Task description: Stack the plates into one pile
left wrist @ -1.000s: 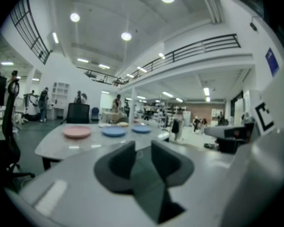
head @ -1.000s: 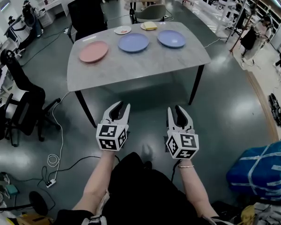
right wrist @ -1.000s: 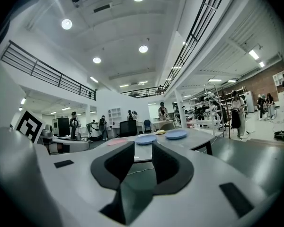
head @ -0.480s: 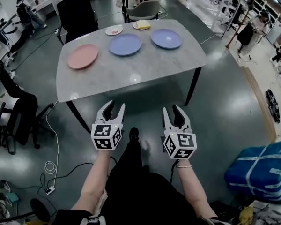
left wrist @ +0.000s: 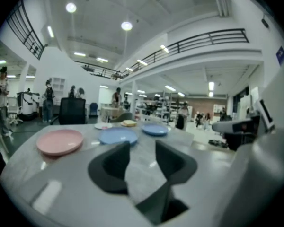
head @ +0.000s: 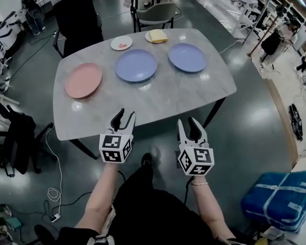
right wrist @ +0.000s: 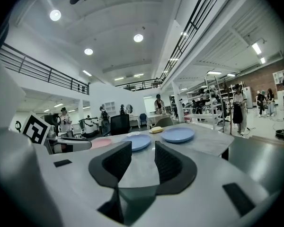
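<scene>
Holding left gripper (head: 125, 115) and right gripper (head: 189, 124) wide apart, you are gripping nothing; jaws just been opening; table (head: 163, 98) at 12 o'clock.

The scene was taken from above by the head camera, tilted steeply down over the left gripper (head: 125, 115) and the right gripper (head: 188, 122), with the grey marbled table (head: 163, 100) just beyond their tips. Each gripper camera was mounted close behind its own jaws and aimed nearly level along them. The round pink plate (head: 83, 80), the middle round blue plate (head: 136, 65) and the right-hand round blue plate (head: 187, 57), ahead of the grippers, were shared by all three views.
</scene>
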Demonstrator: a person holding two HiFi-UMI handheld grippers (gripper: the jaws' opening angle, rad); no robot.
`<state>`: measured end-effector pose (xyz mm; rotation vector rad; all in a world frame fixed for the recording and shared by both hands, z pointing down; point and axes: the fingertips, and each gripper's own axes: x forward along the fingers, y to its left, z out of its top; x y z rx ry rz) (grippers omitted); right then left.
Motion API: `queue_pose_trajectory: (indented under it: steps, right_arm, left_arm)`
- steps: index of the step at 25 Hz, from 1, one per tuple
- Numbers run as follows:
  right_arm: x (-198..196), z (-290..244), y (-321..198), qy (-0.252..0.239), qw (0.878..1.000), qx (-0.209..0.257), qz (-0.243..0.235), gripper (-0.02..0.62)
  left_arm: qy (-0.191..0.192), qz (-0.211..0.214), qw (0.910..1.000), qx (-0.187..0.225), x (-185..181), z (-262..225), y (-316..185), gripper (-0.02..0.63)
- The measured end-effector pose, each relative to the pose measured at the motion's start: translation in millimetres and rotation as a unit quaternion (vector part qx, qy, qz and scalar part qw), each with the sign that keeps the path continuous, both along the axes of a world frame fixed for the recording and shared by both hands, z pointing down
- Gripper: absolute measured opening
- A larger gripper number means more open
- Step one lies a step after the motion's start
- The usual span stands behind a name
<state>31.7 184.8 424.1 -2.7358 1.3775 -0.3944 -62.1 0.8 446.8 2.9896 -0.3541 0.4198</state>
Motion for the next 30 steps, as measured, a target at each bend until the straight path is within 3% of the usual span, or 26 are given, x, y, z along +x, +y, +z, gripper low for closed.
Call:
queue_pose_trajectory:
  steps: [9, 15, 19, 25, 30]
  right_arm:
    - [61.1, -4.4, -93.3, -0.003, 1.000, -0.003, -0.016, 0.130]
    - [81.7, -4.3, -131.1, -0.006, 0.999, -0.005, -0.045, 0.130]
    - [94.9, -1.5, -159.0, -0.007, 0.996, -0.010, -0.085, 0.130]
    - [102.1, -3.1, -233.5, -0.014, 0.982, -0.003, -0.186, 0.130]
    - [85.4, -3.7, -298.3, -0.018, 0.956, 0.001, -0.294, 0.130]
  left_arm:
    - [-0.005, -0.011, 0.9999, 0.008, 55.5, -2.2, -79.3, 0.164]
    - [-0.011, -0.044, 0.9990, -0.002, 62.8, 3.7, -109.6, 0.164]
    - [-0.013, -0.089, 0.9958, -0.013, 58.3, 8.4, -129.7, 0.164]
    - [-0.012, -0.195, 0.9806, -0.017, 32.5, 5.5, -173.0, 0.164]
    - [-0.017, -0.299, 0.9539, -0.013, -3.8, 3.8, -198.7, 0.164]
